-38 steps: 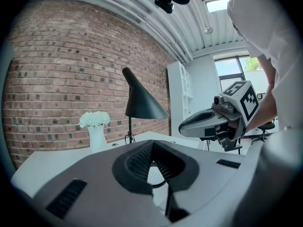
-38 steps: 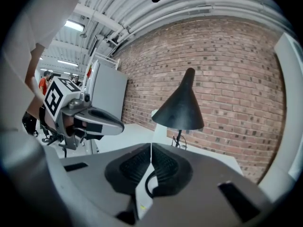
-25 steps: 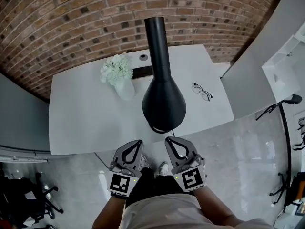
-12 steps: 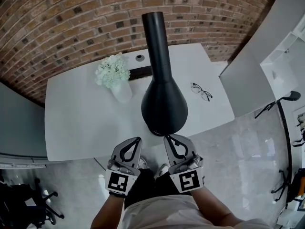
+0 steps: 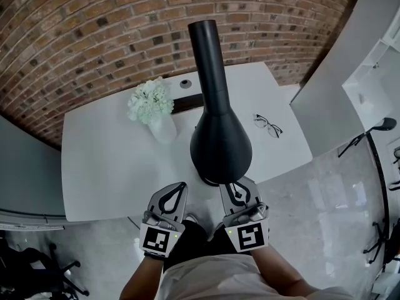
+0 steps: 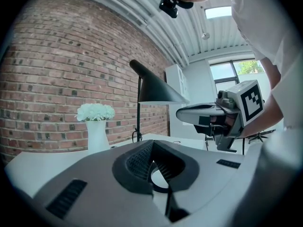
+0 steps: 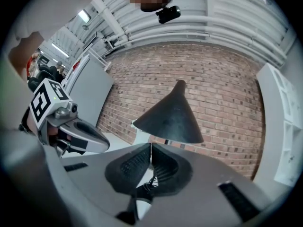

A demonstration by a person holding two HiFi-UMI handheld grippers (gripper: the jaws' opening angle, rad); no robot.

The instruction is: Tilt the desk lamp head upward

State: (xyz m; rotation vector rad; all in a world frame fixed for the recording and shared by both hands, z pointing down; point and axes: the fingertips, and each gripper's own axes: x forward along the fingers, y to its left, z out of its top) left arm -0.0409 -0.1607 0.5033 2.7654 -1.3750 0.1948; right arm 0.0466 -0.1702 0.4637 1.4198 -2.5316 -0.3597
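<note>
The lamp head [image 5: 220, 145] is hanging over the middle of the white tabletop [image 5: 106, 167], its wide end facing the person and its neck pointing to 12 o'clock at the brick wall [image 5: 94, 36]. A vase [image 5: 161, 127] of white flowers is standing at 10 o'clock from it, and glasses [image 5: 267, 125] are lying at 2 o'clock. The left gripper [image 5: 181, 186] is hovering at 7 o'clock off the tabletop edge, its jaws pressed together on nothing. The right gripper [image 5: 233, 187] is sitting at 6 o'clock, its tip under the lamp head's rim in the head view, jaws likewise closed and empty. It is probably not touching the lamp head, which is showing above and beyond the jaws in the right gripper view.
</note>
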